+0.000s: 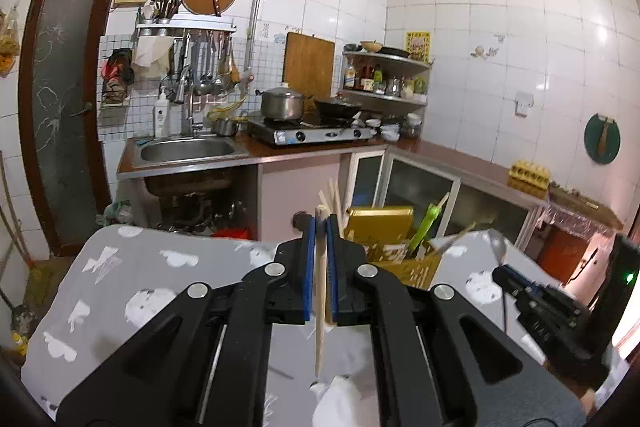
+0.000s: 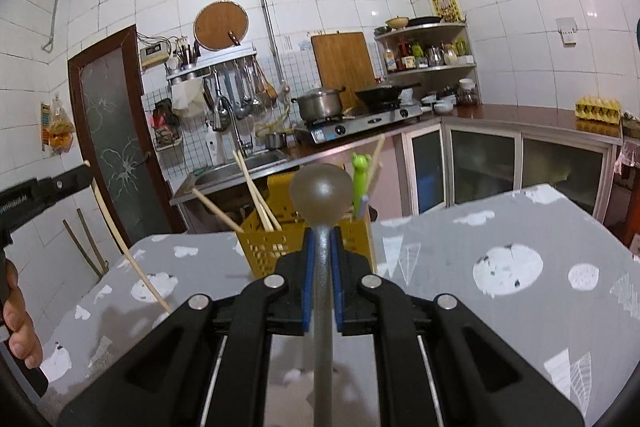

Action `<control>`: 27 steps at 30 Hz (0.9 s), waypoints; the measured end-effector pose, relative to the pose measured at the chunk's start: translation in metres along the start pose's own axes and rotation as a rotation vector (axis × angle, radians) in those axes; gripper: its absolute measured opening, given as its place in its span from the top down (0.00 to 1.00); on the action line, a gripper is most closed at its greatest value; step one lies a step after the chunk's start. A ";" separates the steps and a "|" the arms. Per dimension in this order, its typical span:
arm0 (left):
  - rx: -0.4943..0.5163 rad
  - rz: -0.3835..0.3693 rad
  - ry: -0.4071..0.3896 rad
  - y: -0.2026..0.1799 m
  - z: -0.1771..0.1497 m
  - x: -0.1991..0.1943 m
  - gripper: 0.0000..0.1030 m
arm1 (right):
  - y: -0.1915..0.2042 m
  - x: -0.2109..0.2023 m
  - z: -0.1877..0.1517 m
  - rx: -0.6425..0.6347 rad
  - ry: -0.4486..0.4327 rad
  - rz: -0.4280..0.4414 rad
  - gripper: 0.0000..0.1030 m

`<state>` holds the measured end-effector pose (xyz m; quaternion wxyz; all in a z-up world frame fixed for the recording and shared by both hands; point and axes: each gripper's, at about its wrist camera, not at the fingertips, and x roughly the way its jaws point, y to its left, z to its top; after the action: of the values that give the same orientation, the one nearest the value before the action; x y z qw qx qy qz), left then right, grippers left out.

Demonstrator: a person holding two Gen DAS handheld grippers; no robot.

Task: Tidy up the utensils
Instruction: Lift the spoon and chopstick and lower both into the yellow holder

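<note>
Between the blue pads of the left gripper (image 1: 320, 227) sat a pale wooden chopstick (image 1: 320, 307), jaws pinched tight on it near its top end; the rest hung down w/ its tip over the grey patterned tablecloth (image 1: 132, 287). The right gripper (image 2: 323, 239) was clamped the same way on a metal spoon (image 2: 320, 189), handle running back btwn the pads, bowl sticking out past the fingertips. Just beyond both sat a yellow perforated utensil basket (image 2: 260, 247) on the far part of the table, holding several chopsticks (image 2: 252, 187) leaning at angles & a green utensil (image 2: 360, 179) upright on its right side. Left view also showed the right gripper w/ spoon off to the right. Bkgd: counter w/ sink (image 1: 188, 149), gas stove (image 1: 316, 135) w/ steel pot (image 1: 282, 103).
</note>
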<state>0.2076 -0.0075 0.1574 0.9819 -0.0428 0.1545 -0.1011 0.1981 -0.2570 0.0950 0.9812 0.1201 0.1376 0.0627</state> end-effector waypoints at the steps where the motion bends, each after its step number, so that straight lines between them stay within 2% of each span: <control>1: -0.004 -0.008 -0.003 -0.001 0.006 0.000 0.96 | 0.001 0.002 0.005 -0.002 -0.004 0.003 0.92; 8: 0.021 -0.022 -0.071 -0.017 0.049 0.001 0.96 | 0.006 0.011 0.035 -0.018 -0.049 0.014 0.92; 15: 0.042 -0.040 -0.121 -0.039 0.084 0.018 0.96 | 0.014 0.029 0.062 -0.022 -0.108 0.018 0.92; 22: 0.064 -0.041 -0.148 -0.060 0.100 0.054 0.96 | 0.010 0.063 0.077 0.006 -0.143 0.026 0.92; 27: 0.070 -0.042 -0.123 -0.062 0.095 0.095 0.96 | 0.008 0.093 0.078 0.012 -0.161 0.028 0.92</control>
<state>0.3145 -0.0834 0.2269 0.9881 -0.0179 0.0891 -0.1239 0.3079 -0.2517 0.1464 0.9874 0.1324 0.0569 0.0659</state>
